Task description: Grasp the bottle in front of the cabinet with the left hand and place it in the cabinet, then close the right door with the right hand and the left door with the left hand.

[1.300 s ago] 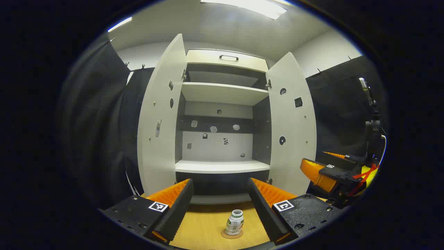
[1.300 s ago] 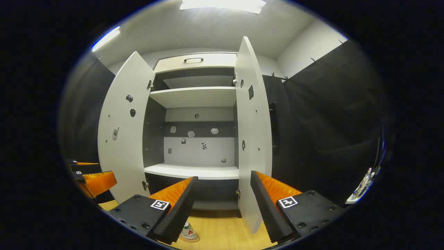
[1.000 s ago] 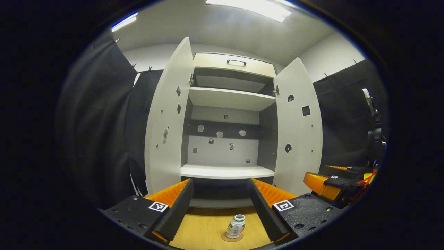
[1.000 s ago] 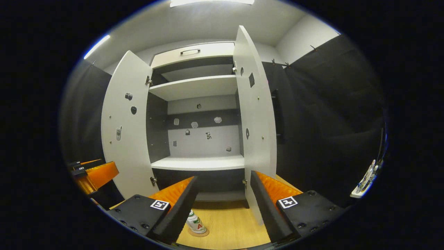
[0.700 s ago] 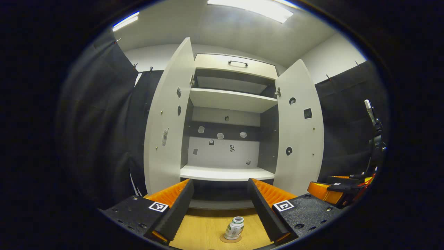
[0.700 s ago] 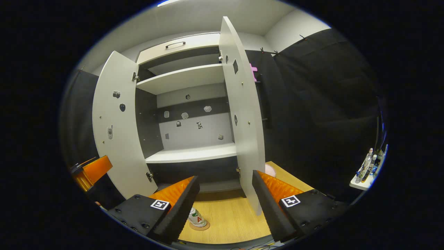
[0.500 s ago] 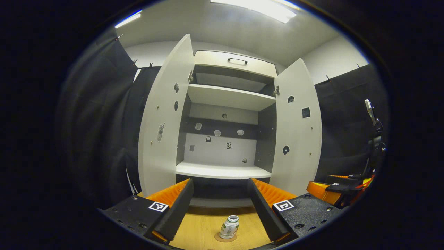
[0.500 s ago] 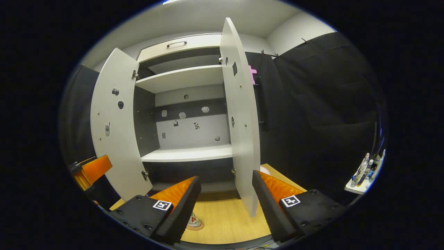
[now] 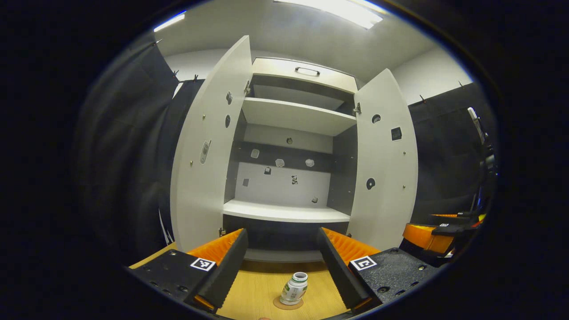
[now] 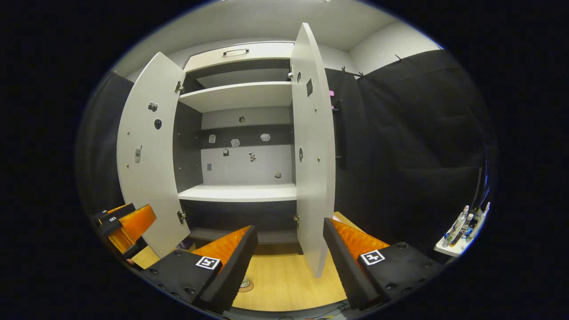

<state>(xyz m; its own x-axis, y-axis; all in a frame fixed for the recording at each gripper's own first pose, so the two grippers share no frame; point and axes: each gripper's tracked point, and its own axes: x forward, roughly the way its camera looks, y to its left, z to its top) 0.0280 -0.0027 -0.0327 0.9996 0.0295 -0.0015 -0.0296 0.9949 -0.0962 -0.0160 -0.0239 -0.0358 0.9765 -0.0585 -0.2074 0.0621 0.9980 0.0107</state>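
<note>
A small white bottle (image 9: pixel 294 288) with a green label stands on a round coaster on the wooden surface (image 9: pixel 258 293), in front of the white cabinet. Both cabinet doors stand wide open: the left door (image 9: pixel 200 155) and the right door (image 9: pixel 384 169). The lower shelf (image 9: pixel 284 212) is bare. My left gripper (image 9: pixel 282 232) is open, and the bottle sits low between its fingers, apart from both. My right gripper (image 10: pixel 290 226) is open too, facing the edge of the right door (image 10: pixel 313 155). In the right gripper view the bottle (image 10: pixel 245 282) peeks out behind the left finger.
The right gripper (image 9: pixel 431 235) shows off to the right in the left gripper view; the left gripper (image 10: pixel 126 224) shows at the left in the right gripper view. A drawer with a handle (image 9: pixel 306 71) tops the cabinet. A small ledge with bottles (image 10: pixel 462 229) is far right. A stand (image 9: pixel 482 151) rises by the black cloth.
Both grippers have shifted a little while staying open. The bottle now sits slightly left of centre for the left gripper, and the right gripper's left finger hides most of it.
</note>
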